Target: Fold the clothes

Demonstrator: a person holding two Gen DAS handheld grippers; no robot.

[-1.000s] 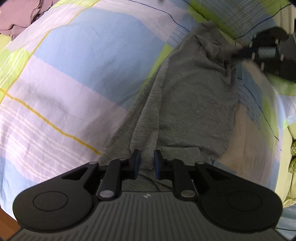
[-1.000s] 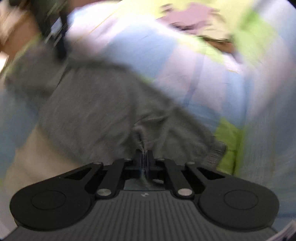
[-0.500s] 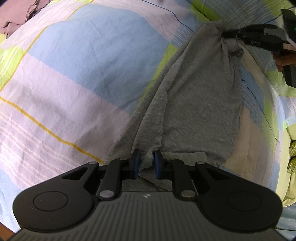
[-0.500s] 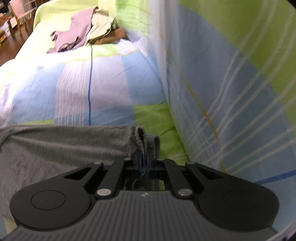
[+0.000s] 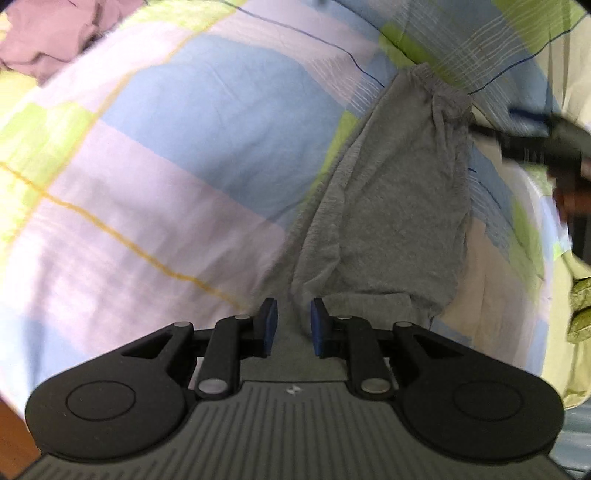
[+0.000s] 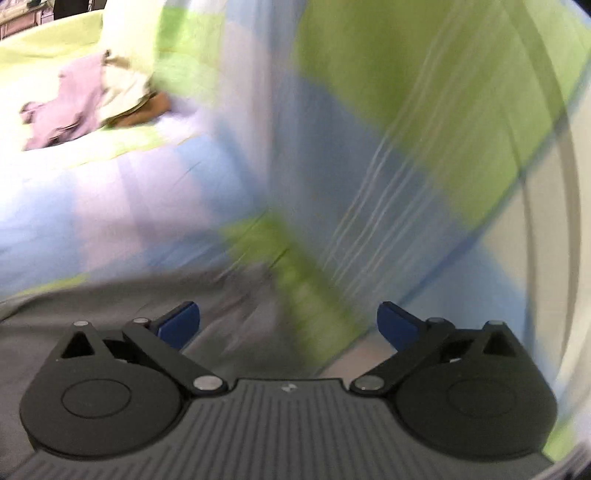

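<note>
A grey garment (image 5: 399,206) lies stretched out long on the checked bedsheet (image 5: 177,155), its gathered end at the far side. My left gripper (image 5: 291,325) is at the near end, its blue pads a small gap apart with a fold of grey cloth between them. My right gripper (image 6: 288,325) is wide open and empty just above the garment's far end (image 6: 110,306); it shows blurred in the left wrist view (image 5: 532,144), beside the gathered end.
A pile of mauve and cream clothes (image 6: 85,99) lies further along the bed, also in the left wrist view (image 5: 48,33). A checked cover rises steeply at the right (image 6: 424,129). An olive cloth (image 5: 580,306) lies at the bed's right edge.
My right gripper has opened and let go of the garment's far end, which now lies on the bed. My left gripper has stayed at the near end.
</note>
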